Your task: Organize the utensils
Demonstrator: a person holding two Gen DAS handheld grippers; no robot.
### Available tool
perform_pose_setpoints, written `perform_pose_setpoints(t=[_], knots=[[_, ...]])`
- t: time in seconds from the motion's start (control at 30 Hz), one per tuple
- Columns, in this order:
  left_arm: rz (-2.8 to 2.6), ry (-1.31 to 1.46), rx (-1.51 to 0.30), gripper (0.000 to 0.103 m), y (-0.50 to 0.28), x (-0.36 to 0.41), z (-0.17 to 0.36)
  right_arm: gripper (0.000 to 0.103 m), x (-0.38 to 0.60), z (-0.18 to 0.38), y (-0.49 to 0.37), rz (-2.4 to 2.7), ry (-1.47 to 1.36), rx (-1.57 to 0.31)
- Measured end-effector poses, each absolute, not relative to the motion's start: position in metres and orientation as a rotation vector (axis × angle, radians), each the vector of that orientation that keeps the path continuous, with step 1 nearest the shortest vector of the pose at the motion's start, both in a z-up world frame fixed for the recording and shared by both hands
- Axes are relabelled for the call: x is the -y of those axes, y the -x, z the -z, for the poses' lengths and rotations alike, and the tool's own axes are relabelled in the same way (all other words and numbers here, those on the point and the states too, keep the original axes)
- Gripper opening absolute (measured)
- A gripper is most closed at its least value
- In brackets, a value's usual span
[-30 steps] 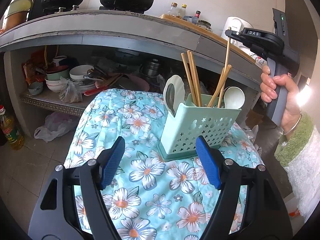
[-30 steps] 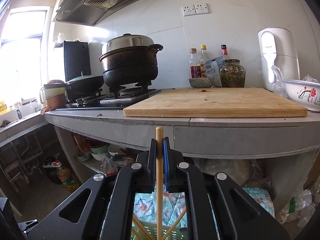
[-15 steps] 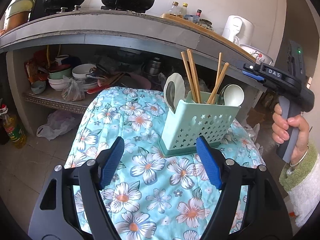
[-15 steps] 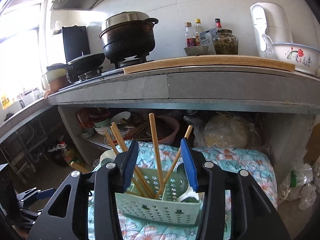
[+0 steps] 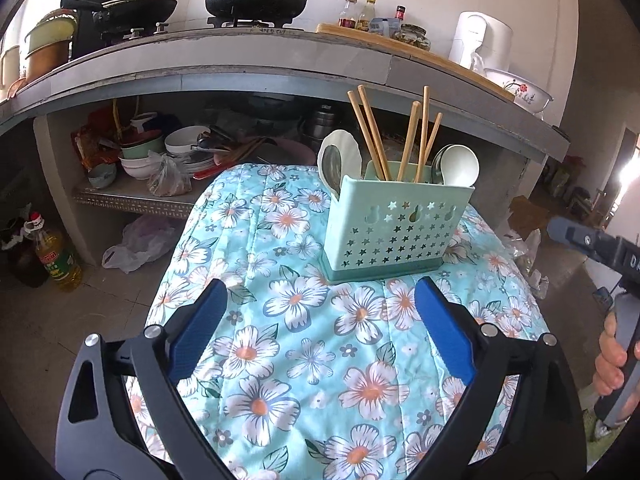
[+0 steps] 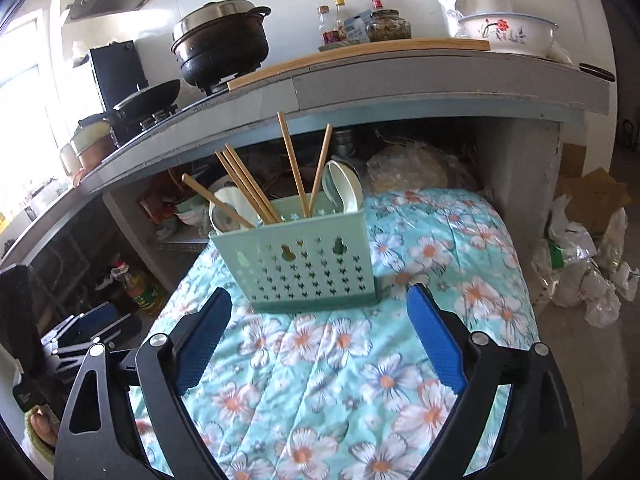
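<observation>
Blue-padded left hand-held gripper (image 5: 320, 320) and right hand-held gripper (image 6: 320, 324) both opening wide, nothing between jaws. Just beyond, mint caddy (image 5: 394, 232) upright on floral cloth (image 5: 304, 344), holding chopsticks (image 5: 374, 136) and spoons (image 5: 460, 166).

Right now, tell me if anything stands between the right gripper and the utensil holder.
Nothing visible does. The right gripper, its jaws opening with nothing between them, faces the utensil holder across bare flowered cloth.
</observation>
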State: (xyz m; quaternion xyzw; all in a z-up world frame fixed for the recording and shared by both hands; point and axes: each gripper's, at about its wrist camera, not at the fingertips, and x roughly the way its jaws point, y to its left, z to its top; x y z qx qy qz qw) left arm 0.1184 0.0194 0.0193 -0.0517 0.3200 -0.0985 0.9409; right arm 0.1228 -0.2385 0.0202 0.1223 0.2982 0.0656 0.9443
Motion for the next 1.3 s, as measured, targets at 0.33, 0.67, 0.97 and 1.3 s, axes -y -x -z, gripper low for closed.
perform_pose_setpoints(t=[0.33, 0.67, 0.97, 1.3], knots=[[0.014, 0.042, -0.663, 0.095, -0.093, -0.001, -0.033, 0.097, 0.231, -0.015, -0.066, 0.006, -0.190, -0.625], [-0.038, -0.061, -0.620, 0.095, -0.081, 0.020, -0.050, 0.097, 0.226, -0.008, -0.050, 0.091, -0.130, -0.650], [-0.051, -0.022, -0.556, 0.095, -0.078, 0.030, -0.062, 0.097, 0.228, -0.017, -0.047, 0.142, -0.116, -0.628], [-0.008, -0.033, -0.563, 0.095, -0.077, 0.043, -0.063, 0.097, 0.233, -0.021, -0.041, 0.174, -0.093, -0.622]])
